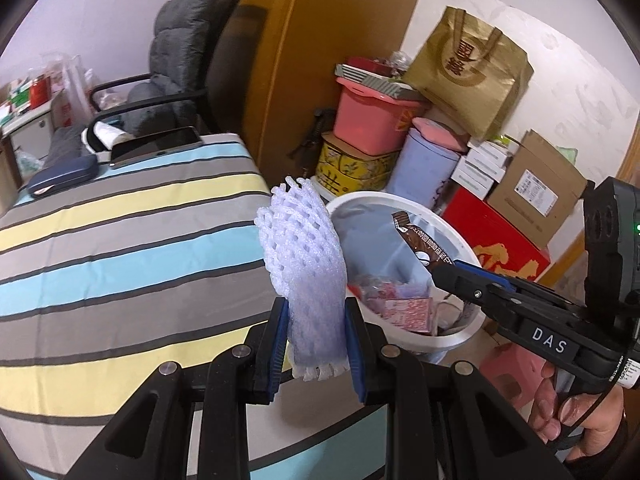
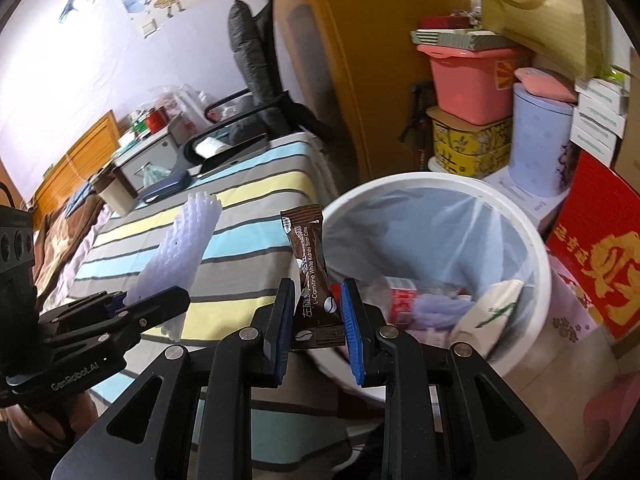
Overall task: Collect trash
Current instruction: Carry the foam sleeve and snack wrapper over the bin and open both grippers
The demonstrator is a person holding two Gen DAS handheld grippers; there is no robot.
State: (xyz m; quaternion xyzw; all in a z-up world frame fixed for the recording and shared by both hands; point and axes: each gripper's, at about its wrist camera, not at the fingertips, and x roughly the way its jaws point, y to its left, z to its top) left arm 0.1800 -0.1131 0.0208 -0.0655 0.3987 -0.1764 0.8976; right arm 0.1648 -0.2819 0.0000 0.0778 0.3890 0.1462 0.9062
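Facing the bin (image 2: pixel 536 248), sachet (image 2: pixel 310 264) lettering legible (right wrist only)

Both grippers are black with silver screws and blue ribbed pads (image 1: pixel 280 344), the right gripper (image 1: pixel 448 270) lettered "DAS" in white, held by a bare-skinned hand (image 1: pixel 576 420).

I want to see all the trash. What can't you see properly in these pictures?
- Bottom of the white bin: in both views the trash lying in it covers it.
- Lower end of the foam net: left wrist view, hidden between the left gripper fingers.
- Small print on the brown coffee sachet held by the right gripper: too small to read fully.
- The red box: right wrist view, cut off by the edge.
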